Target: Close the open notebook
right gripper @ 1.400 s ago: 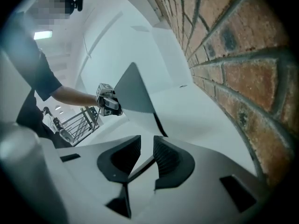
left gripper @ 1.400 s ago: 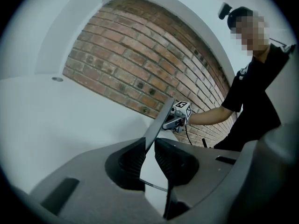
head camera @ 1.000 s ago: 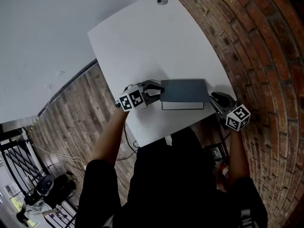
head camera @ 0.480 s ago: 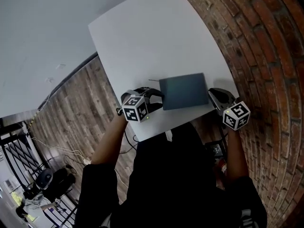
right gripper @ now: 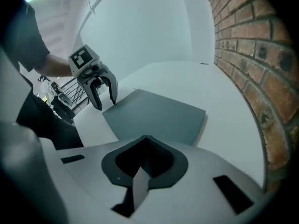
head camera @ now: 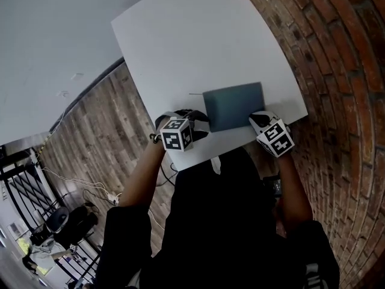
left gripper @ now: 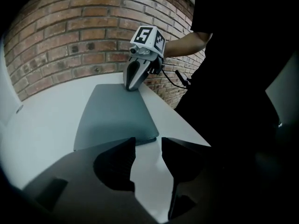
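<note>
Left gripper [head camera: 197, 124]: jaws apart and opening, nothing between them, just bare tabletop showing through the gap in the left gripper view [left gripper: 148, 146]. It sits at the left short edge of the notebook, tips near that edge and not on it. From the right gripper view it shows up in the upper left of the frame [right gripper: 105, 104], fingers spread.

Right gripper [head camera: 258, 121]: jaws pressed together with nothing in them [right gripper: 145, 138]. Tip points down at the notebook's lower right corner in the head view. In the left gripper view [left gripper: 131, 87] it looks like it's touching the cover there.

Flat grey-teal rectangular notebook [head camera: 233, 105]: closed, cover down, lying flat between the two grippers, lower middle of the head view, close to the table's near edge [left gripper: 114, 115] [right gripper: 156, 115].

White tabletop [head camera: 192, 41]: runs from the notebook up to the top of the frame.

Red brick wall [head camera: 343, 71]: whole right side of the head view.

Wood plank floor [head camera: 102, 137]: left of the table.
</note>
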Demonstrator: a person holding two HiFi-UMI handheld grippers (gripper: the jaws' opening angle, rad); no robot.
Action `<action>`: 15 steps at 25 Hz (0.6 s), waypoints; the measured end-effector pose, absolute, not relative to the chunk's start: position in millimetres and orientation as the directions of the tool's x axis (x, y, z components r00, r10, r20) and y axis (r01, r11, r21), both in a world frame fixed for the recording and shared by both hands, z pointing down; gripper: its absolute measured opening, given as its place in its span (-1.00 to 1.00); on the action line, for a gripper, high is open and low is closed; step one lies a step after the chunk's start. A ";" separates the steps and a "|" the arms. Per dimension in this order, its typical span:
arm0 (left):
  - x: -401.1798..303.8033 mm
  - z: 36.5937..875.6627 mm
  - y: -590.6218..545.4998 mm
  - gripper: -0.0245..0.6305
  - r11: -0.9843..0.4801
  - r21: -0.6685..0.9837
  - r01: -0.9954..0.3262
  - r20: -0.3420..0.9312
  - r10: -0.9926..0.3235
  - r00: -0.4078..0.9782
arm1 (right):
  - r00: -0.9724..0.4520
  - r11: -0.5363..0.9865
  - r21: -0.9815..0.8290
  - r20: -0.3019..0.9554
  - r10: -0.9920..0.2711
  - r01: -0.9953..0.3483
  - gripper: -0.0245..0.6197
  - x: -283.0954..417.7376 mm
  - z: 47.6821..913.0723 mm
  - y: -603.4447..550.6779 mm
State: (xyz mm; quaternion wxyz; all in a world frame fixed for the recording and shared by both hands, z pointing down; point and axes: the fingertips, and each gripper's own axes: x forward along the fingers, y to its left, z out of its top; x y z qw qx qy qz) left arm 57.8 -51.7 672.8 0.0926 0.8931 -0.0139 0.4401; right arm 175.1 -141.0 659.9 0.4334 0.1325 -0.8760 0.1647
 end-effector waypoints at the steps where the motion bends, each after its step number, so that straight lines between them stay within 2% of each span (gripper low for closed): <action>1: 57.4 673.5 -51.3 -0.42 -0.982 0.155 -0.107 0.789 0.058 0.612 | -0.581 0.914 -0.155 0.808 -0.101 -0.374 -0.90 174.2 660.8 -141.8; 4: 57.8 667.0 -45.0 -0.42 -0.972 0.188 -0.141 0.766 0.056 0.641 | -0.602 0.910 -0.178 0.793 -0.094 -0.376 -0.90 175.0 663.1 -136.9; 7: 67.0 628.8 -49.2 -0.42 -0.949 0.237 -0.207 0.653 -0.002 0.757 | -0.681 0.859 -0.311 0.730 -0.059 -0.407 -0.90 181.3 659.9 -130.5; 9: 69.3 584.0 -69.4 -0.43 -0.933 0.257 -0.254 0.515 -0.090 0.852 | -0.746 0.844 -0.345 0.659 -0.094 -0.411 -0.90 179.1 632.9 -133.7; 11: 68.1 532.4 -89.1 -0.53 -0.915 0.280 -0.291 0.339 -0.190 0.922 | -0.821 0.856 -0.330 0.544 -0.173 -0.398 -0.90 174.0 579.7 -136.6; 15: 50.3 436.6 -99.0 -0.72 -0.899 0.332 -0.284 -0.024 -0.309 0.951 | -0.916 0.912 -0.205 0.267 -0.298 -0.356 -0.90 168.2 444.5 -118.9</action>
